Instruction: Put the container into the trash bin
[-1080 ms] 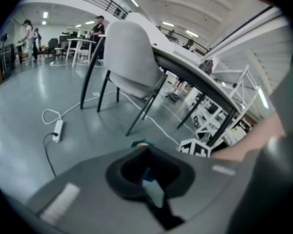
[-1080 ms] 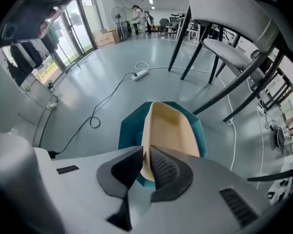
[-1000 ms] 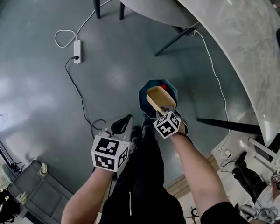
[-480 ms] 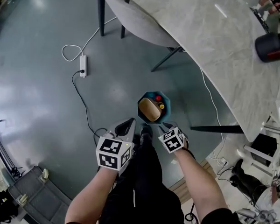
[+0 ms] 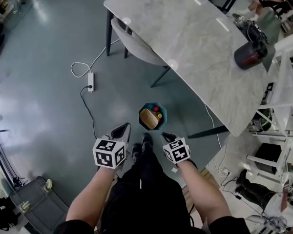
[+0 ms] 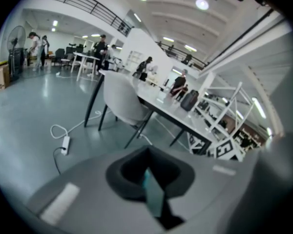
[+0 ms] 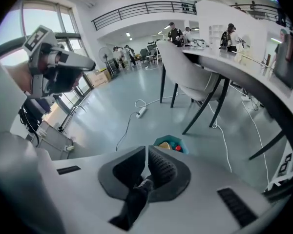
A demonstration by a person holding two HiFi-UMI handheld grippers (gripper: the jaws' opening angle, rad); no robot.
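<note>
Head view, nearest: legs in dark trousers [image 5: 146, 189] run up the middle, with one gripper on each side of them.
Left gripper [image 5: 121, 129]: held over the floor [image 5: 49, 116] left of the shoes, marker cube facing the camera; jaws clenched together with nothing between them.
Right gripper [image 5: 167, 136]: held right of the shoes; jaws closing, only a narrow slit left and nothing in it; in the right gripper view the bin shows just past the tips.
Trash bin [image 5: 163, 120]: teal, on the grey floor just ahead of the two grippers and between them, apart from both, off the bench's left long edge.
Container [image 5: 147, 118]: tan, inside the trash bin on its left side, beside a red piece [image 5: 156, 109] and a yellow piece [image 5: 159, 115].
Power strip [image 5: 91, 81]: white, on the floor further left, with a looped white cable [image 5: 78, 68].
Chair [image 5: 136, 38]: grey, at the bench's left long edge.
Bench [image 5: 185, 28]: pale marbled top, running to the far end.
Dark pot [image 5: 247, 55]: black with red, near the bench's right edge.
</note>
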